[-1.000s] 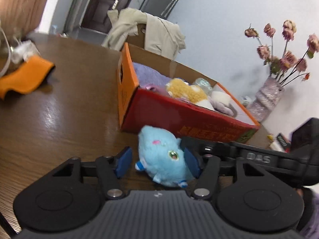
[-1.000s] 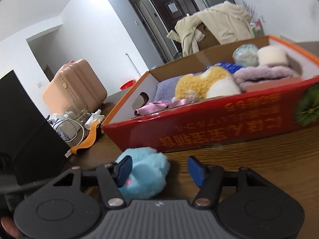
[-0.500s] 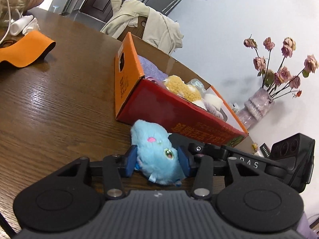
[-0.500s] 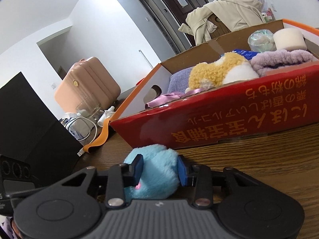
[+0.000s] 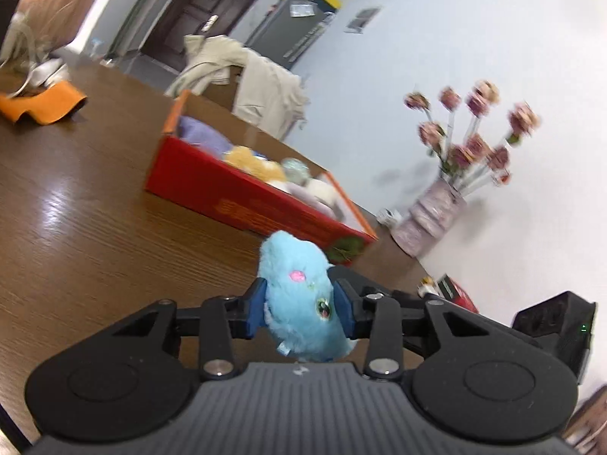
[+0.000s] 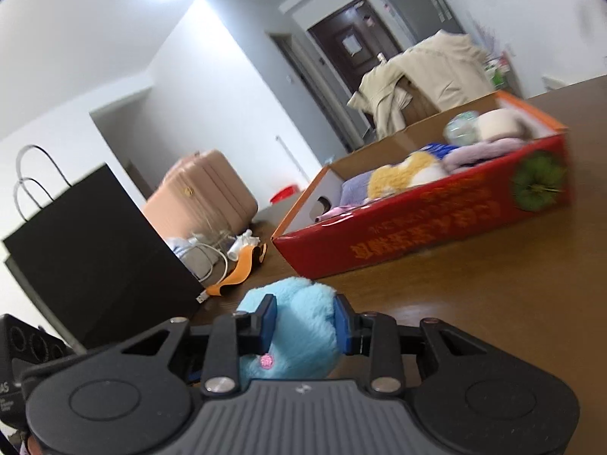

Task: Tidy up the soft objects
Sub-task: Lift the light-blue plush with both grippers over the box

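Note:
Both grippers hold one blue plush toy (image 5: 299, 295) a little above the brown table (image 5: 95, 227). My left gripper (image 5: 299, 309) has its blue pads pressed into the toy's sides, jaws still closing. From the other side, my right gripper (image 6: 304, 324) squeezes the same blue plush toy (image 6: 303, 311), its jaws closing too. Beyond the toy lies a red and orange cardboard box (image 5: 242, 201) with several soft items inside: a yellow plush, purple cloth, a white roll. The right wrist view shows the red and orange box (image 6: 436, 227) ahead to the right.
A vase of dried roses (image 5: 436, 216) stands at the wall past the box. An orange item (image 5: 45, 106) and cables lie at the table's far left. A black paper bag (image 6: 95, 250) stands at the left in the right wrist view. A jacket (image 5: 250, 79) hangs over a chair.
Both grippers closed onto the blue plush toy, which then rose off the table. The box now looks farther away in both views.

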Demonstrator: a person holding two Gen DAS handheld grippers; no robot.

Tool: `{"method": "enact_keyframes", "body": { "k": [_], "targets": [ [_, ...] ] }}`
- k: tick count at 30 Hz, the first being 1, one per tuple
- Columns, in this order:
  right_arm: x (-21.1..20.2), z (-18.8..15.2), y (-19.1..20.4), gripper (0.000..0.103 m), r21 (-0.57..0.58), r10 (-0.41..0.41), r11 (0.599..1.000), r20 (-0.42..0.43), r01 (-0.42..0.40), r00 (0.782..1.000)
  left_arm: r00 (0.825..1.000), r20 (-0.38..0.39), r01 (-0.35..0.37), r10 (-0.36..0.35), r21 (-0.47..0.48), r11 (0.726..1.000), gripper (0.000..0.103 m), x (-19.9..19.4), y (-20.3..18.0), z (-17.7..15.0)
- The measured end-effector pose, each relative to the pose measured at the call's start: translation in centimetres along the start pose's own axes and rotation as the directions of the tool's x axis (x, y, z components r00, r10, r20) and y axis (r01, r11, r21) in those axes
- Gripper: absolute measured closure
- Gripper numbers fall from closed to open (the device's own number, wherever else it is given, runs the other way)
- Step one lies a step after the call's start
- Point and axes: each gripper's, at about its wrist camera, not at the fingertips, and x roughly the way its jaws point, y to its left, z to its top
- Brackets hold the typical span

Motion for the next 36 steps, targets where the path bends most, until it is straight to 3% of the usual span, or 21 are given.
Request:
{"method": "enact_keyframes", "body": {
  "k": [10,15,19,23,27,31,36],
  "targets": [
    [-9.9,-0.8,-1.5,0.072,0.013,-0.022,1.000,0.128,0.020,0.992,0.999,0.004,0.042,-0.043,0.114,0.993,0.065,-0.3,-6.9,-2.1],
    [-11.1,-0.7,-2.1,0.073,0.007,-0.018,1.000,0.133,0.017,0.991,0.999,0.013,0.042,-0.043,0.104,0.994,0.066,-0.3,-7.6,-2.8],
    [-11.0,0.1,-2.3,0.074,-0.008,-0.007,1.000,0.129,0.008,0.992,0.998,0.035,0.044,-0.048,0.116,0.992,0.066,0.0,-7.7,-1.3],
    [-9.3,3.0,-1.4,0.074,-0.087,0.003,0.996,0.131,0.009,0.991,0.995,0.066,0.068,-0.075,0.108,0.992,0.066,1.9,-6.7,3.0],
    [-5.6,8.9,-0.6,0.074,-0.161,0.022,0.987,0.128,-0.001,0.992,0.990,0.122,0.050,-0.070,0.159,0.986,0.066,4.7,-6.0,9.1],
    [0.3,15.6,-0.2,0.074,-0.212,0.029,0.977,0.113,-0.004,0.993,0.990,0.134,0.014,-0.034,0.143,0.990,0.066,9.8,-3.5,15.8],
    [9.5,21.4,-1.9,0.074,-0.222,0.002,0.975,0.062,0.011,0.998,0.995,0.098,-0.029,0.022,0.070,0.997,0.066,17.0,1.2,20.8]
  ]
}}
